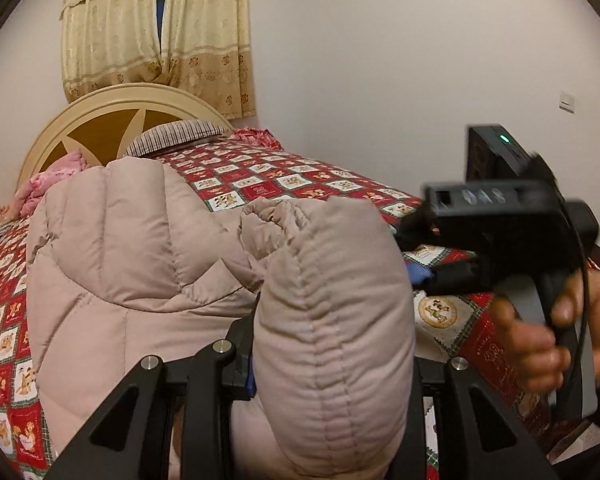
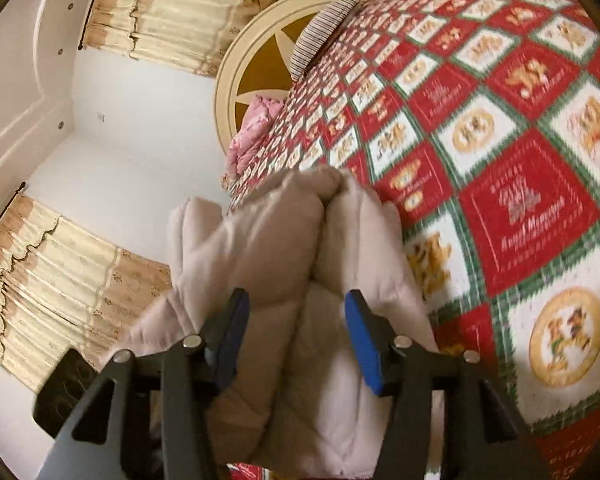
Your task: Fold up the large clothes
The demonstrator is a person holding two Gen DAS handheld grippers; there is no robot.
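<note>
Beige coat (image 1: 148, 248) is lying half-folded on the bed (image 1: 284, 176), left gripper (image 1: 332, 360) pinching its bulge, right gripper (image 2: 296, 340) standing open around it.

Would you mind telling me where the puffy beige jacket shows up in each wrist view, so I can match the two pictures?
Left wrist: the puffy beige jacket fills the lower centre and left, a fold bulging up through the left gripper.
Right wrist: it runs from bottom centre up to mid-frame, between the right gripper's open blue pads.
Shared landmark: the round cream headboard.
</note>
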